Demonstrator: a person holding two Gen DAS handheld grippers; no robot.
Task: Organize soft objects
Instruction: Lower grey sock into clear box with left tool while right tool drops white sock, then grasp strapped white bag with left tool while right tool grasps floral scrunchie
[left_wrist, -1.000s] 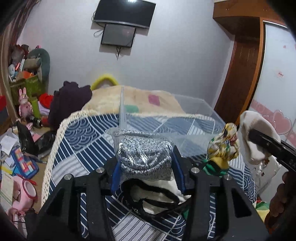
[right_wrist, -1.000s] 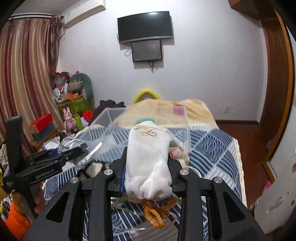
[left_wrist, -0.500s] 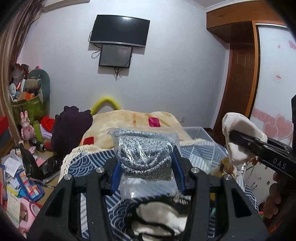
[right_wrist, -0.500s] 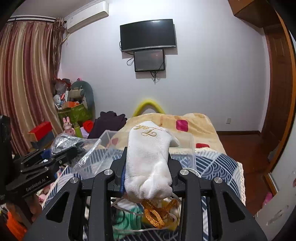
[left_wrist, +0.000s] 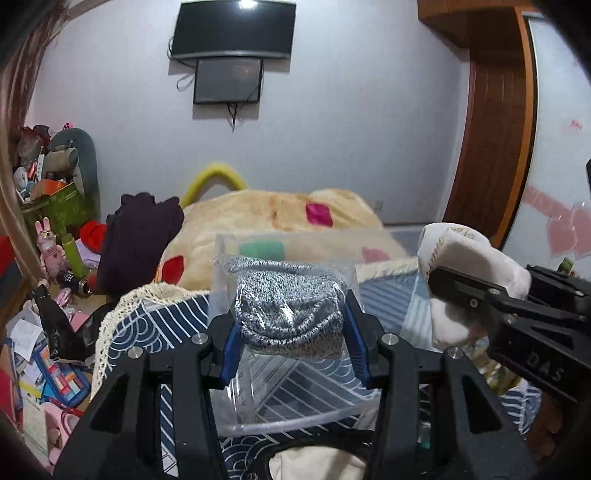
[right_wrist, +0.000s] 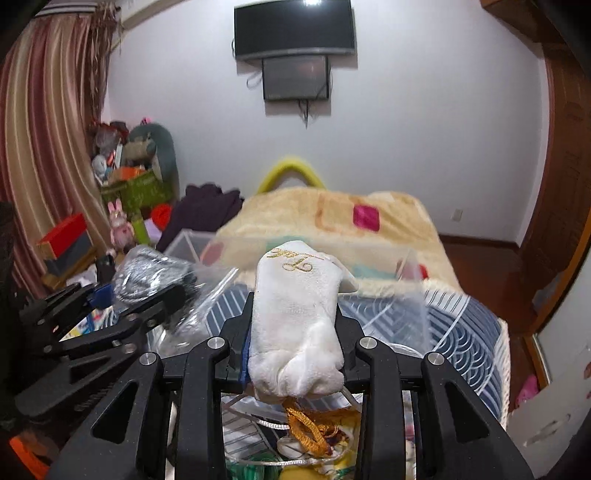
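Observation:
My left gripper (left_wrist: 290, 325) is shut on a clear plastic bag holding a grey speckled knit (left_wrist: 286, 310), held over the near edge of a clear plastic box (left_wrist: 303, 417) on the bed. My right gripper (right_wrist: 295, 325) is shut on a white plush pouch with gold embroidery (right_wrist: 295, 314), also above the clear box (right_wrist: 413, 295). The right gripper with the pouch (left_wrist: 469, 277) shows at the right of the left wrist view. The left gripper with the bag (right_wrist: 147, 273) shows at the left of the right wrist view.
The bed has a navy patterned cover (left_wrist: 147, 332) and a cream blanket (left_wrist: 280, 214) behind the box. A gold cord and small soft items (right_wrist: 310, 432) lie below the right gripper. A dark garment (left_wrist: 140, 236) and floor clutter (left_wrist: 44, 332) are at left. A wardrobe (left_wrist: 491, 129) stands at right.
Both grippers have moved forward and a little down toward the clear box, still holding the bag and the pouch. The two grippers are now closer together.

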